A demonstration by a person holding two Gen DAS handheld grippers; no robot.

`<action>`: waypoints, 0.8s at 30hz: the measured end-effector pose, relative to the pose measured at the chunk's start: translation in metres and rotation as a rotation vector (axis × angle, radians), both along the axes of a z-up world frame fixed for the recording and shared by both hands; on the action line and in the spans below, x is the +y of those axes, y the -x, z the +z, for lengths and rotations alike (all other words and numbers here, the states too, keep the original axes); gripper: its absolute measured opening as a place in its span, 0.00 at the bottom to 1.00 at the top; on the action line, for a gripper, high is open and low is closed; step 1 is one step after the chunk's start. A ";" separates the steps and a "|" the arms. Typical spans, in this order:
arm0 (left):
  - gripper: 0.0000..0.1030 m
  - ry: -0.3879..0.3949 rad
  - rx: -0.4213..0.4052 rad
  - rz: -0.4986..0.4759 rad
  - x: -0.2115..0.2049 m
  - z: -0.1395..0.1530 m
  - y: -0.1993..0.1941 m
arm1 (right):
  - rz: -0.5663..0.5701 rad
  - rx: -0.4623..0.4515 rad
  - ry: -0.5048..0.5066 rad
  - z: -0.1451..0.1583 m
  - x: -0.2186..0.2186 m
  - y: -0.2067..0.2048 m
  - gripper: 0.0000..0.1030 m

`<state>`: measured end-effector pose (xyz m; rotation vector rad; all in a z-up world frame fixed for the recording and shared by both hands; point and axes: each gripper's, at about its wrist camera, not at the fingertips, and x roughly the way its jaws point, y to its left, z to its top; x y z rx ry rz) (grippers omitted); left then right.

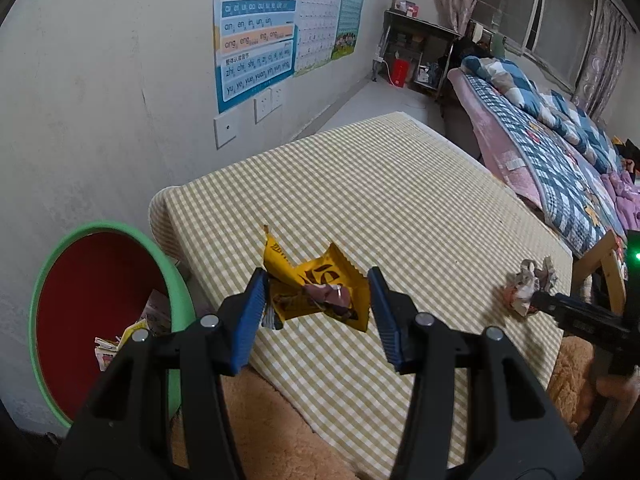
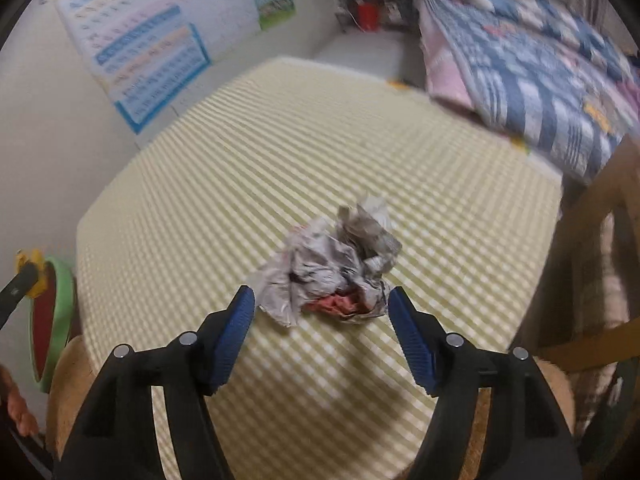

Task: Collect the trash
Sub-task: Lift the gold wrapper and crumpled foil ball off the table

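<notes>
Gripping a yellow wrapper (image 1: 316, 292), the left tool (image 1: 316, 300) also shows, apparently, the right tool (image 2: 320, 312) released by crumpled paper (image 2: 336, 268).

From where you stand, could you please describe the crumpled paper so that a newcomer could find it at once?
Start at the yellow checked cloth covering the low table. The crumpled paper lies on it near the right-hand edge, just ahead of the open right gripper. Unlike the flat yellow wrapper in the left gripper, it is a grey-white printed wad with a pink patch.

Wall posters (image 1: 256, 36), checked quilt (image 1: 560, 148), curtained window (image 1: 540, 12)
</notes>
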<state>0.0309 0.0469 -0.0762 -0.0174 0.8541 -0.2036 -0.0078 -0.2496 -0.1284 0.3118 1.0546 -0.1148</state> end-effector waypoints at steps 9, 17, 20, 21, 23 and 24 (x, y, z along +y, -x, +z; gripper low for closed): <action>0.48 -0.025 -0.009 -0.003 -0.004 0.005 0.002 | 0.008 0.019 -0.120 -0.018 -0.003 -0.015 0.31; 0.48 -0.054 -0.037 -0.012 -0.011 0.015 0.004 | 0.117 -0.158 -0.088 0.039 0.030 0.009 0.32; 0.48 -0.058 -0.049 -0.011 -0.010 0.018 0.004 | 0.171 -0.186 -0.081 0.051 0.051 0.009 0.32; 0.48 -0.057 -0.050 -0.009 -0.010 0.019 0.004 | 0.188 -0.193 -0.079 0.055 0.057 0.010 0.32; 0.48 -0.055 -0.053 -0.005 -0.007 0.021 0.004 | 0.213 -0.204 -0.077 0.060 0.068 0.007 0.32; 0.48 -0.054 -0.056 -0.003 -0.006 0.022 0.004 | 0.225 -0.209 -0.078 0.062 0.073 0.006 0.32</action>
